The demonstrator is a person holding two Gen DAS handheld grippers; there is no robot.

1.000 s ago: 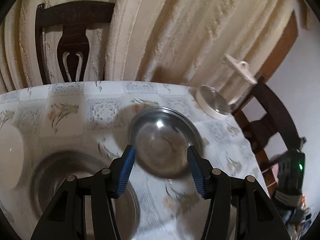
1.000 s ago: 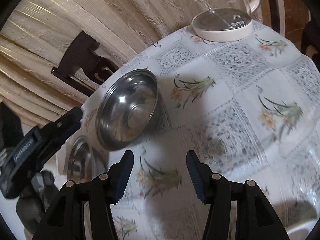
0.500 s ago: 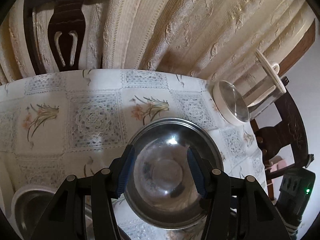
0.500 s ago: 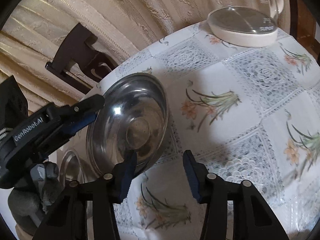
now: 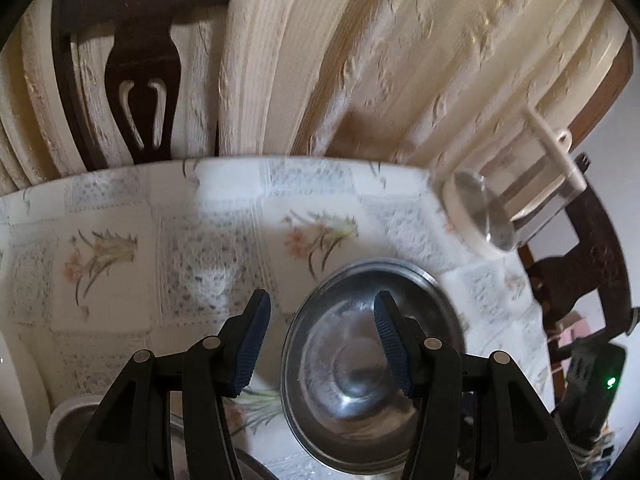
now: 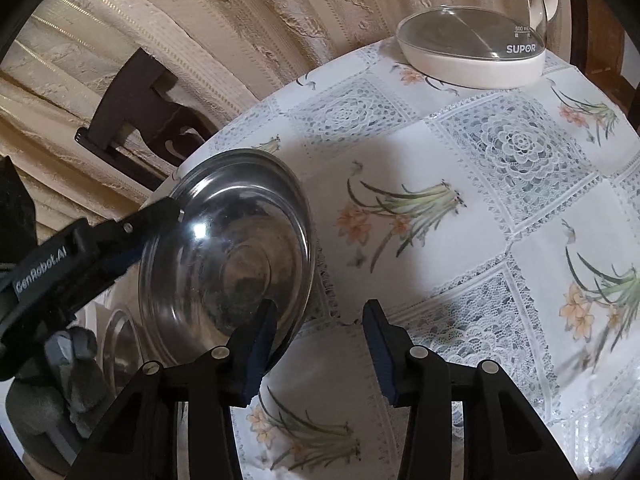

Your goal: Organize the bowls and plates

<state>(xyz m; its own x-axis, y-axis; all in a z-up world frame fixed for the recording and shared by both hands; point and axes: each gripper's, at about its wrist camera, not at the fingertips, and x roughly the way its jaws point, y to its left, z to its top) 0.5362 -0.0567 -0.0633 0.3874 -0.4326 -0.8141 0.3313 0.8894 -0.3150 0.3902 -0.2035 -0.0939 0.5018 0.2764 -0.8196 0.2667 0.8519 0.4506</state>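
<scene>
- The steel bowl [image 5: 372,364] sits on the floral tablecloth [image 5: 200,240], low and right of centre in the left wrist view, its hollow facing up and catching a highlight.
- In the right wrist view the same steel bowl [image 6: 228,264] lies at about 9 o'clock from the centre of the picture, close to the table's far-left edge.
- The left gripper [image 5: 322,340] has its jaws wide apart and holds nothing; its right blue pad [image 5: 390,344] lies over the bowl's interior while the left pad [image 5: 252,344] stands outside the rim, so the rim falls between them. Whether a pad touches the metal I cannot tell.
- From the right wrist view the left gripper [image 6: 120,248] comes in at 9 o'clock, its tip at the bowl's left rim.
- The right gripper [image 6: 320,344] is also spread open and empty; its left finger [image 6: 260,344] overlaps the bowl's near rim in the picture, the right one is over bare cloth.
- A second steel dish [image 5: 72,432] shows at 7 o'clock in the left wrist view, partly hidden by the gripper.
- A glass kettle [image 6: 472,44] on a cream base, marked SUPOR, stands at 1 o'clock in the right wrist view, well apart from the bowl.
- A dark wooden chair [image 5: 136,80] stands behind the table against cream curtains [image 5: 360,60].
</scene>
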